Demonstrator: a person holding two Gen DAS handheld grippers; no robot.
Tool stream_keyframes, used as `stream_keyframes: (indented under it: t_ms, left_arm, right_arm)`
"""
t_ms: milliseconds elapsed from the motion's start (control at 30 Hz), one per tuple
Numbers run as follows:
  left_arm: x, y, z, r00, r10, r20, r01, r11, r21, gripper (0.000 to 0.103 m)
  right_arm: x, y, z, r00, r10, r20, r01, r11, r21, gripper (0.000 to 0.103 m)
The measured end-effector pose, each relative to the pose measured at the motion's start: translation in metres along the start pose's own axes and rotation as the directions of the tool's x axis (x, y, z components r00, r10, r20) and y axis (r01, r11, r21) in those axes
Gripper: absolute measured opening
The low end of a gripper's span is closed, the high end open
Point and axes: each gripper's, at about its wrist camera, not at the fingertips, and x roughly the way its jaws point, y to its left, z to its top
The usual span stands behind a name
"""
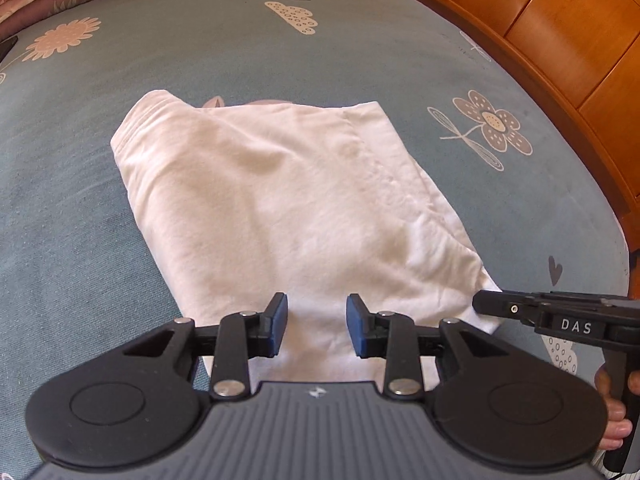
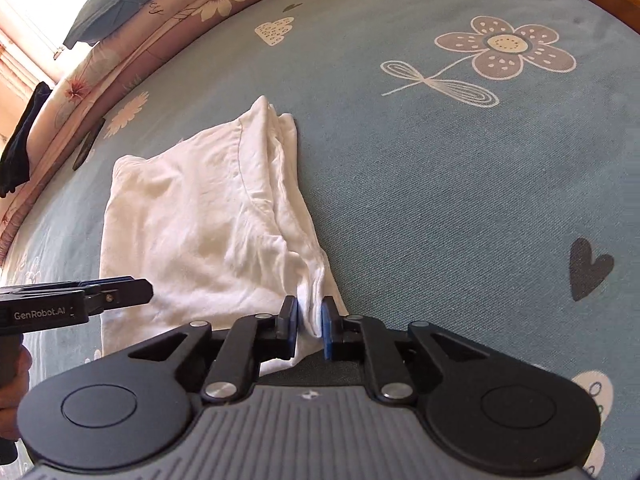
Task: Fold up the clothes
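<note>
white folded garment (image 2: 200,216): right wrist view alone shows right gripper (image 2: 310,318) pinching its corner; left gripper (image 1: 316,326) hovers parted, holding nothing.

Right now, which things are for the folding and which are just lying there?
For folding: white garment; right gripper, pinching its near corner; left gripper, open over its near edge.

Just lying there: patterned quilt; dark cloth; wooden bed frame.
</note>
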Motion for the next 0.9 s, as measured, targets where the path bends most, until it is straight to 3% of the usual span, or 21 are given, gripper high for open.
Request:
stream_keyframes:
  t_ms: [100,200,300,400,533,667,767,900]
  left_arm:
    - [-0.02,0.015,-0.002,0.999,0.028,0.047,-0.027,0.999,-0.02,0.033]
    - [-0.037,0.036,-0.006,0.995,0.065,0.076,-0.06,0.996,-0.059,0.036]
    - [-0.044,0.053,-0.015,0.994,0.086,0.07,-0.079,0.993,-0.088,0.037]
    - [-0.05,0.065,-0.024,0.995,0.081,0.066,-0.074,0.993,-0.093,0.037]
    - [-0.054,0.075,-0.033,0.996,0.058,0.069,-0.054,0.997,-0.056,0.037]
    - [-0.051,0.086,-0.034,0.999,0.03,0.02,-0.03,0.999,-0.023,0.037]
    - [-0.054,0.1,-0.034,1.0,-0.026,-0.002,0.026,0.999,-0.047,0.037]
    - [-0.059,0.108,-0.043,0.999,-0.038,0.001,0.038,0.999,-0.005,0.039]
  right_arm:
    - [-0.017,0.005,0.0,0.997,-0.072,0.032,0.073,0.997,-0.04,0.018]
    - [-0.029,0.016,-0.002,0.996,-0.073,0.042,0.076,0.993,-0.088,0.02]
    - [-0.029,0.036,-0.013,0.999,0.043,-0.001,-0.043,0.994,-0.099,0.044]
    - [-0.018,0.063,-0.039,0.984,0.167,-0.067,-0.173,0.981,-0.093,0.049]
    - [-0.001,0.1,-0.079,0.966,0.248,-0.073,-0.253,0.965,-0.07,0.054]
    - [0.013,0.135,-0.106,0.976,0.215,0.023,-0.212,0.973,-0.097,0.056]
    - [0.018,0.161,-0.119,0.984,0.133,0.118,-0.112,0.98,-0.166,0.056]
    - [0.026,0.187,-0.136,0.973,0.049,0.225,0.012,0.965,-0.264,0.056]
